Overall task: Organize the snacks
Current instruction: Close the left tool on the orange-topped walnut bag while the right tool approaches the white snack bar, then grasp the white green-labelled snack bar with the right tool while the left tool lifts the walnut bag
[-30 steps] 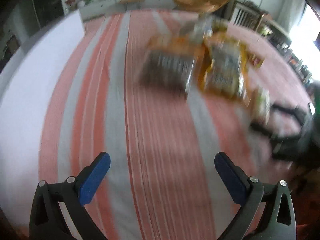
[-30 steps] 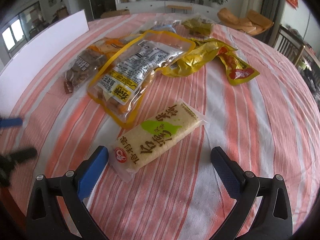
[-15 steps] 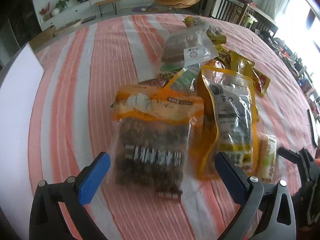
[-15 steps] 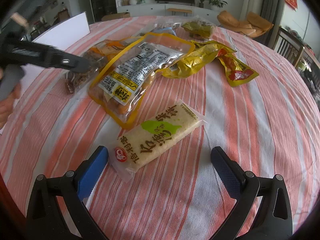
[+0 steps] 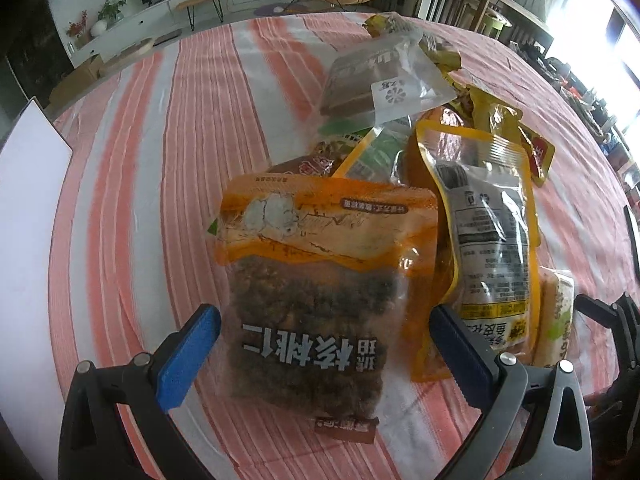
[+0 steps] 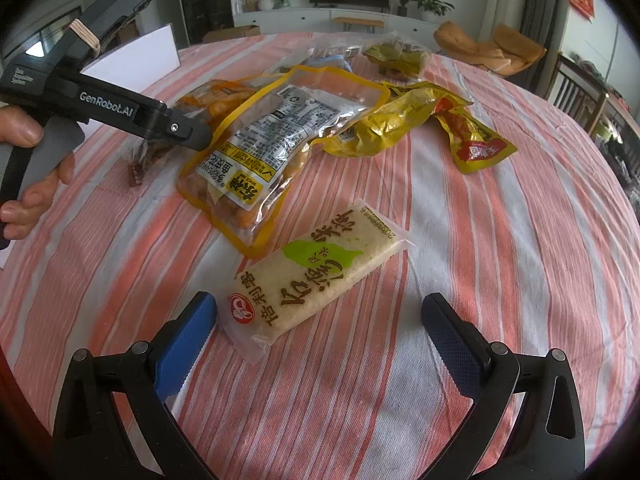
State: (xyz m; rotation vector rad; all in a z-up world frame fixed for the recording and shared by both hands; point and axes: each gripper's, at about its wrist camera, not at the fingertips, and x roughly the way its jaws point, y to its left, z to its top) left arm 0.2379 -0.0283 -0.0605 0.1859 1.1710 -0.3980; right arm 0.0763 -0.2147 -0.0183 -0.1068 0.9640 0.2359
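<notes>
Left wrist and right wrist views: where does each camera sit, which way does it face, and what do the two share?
Left wrist: on the left gripper, facing across the striped tablecloth at the walnut bag between its open fingers; only the gripper shows.
Right wrist: on the right gripper, facing the rice cracker pack; a hand holds the left gripper at its left edge.
Shared: the yellow-rimmed pouch and rice cracker pack.
</notes>
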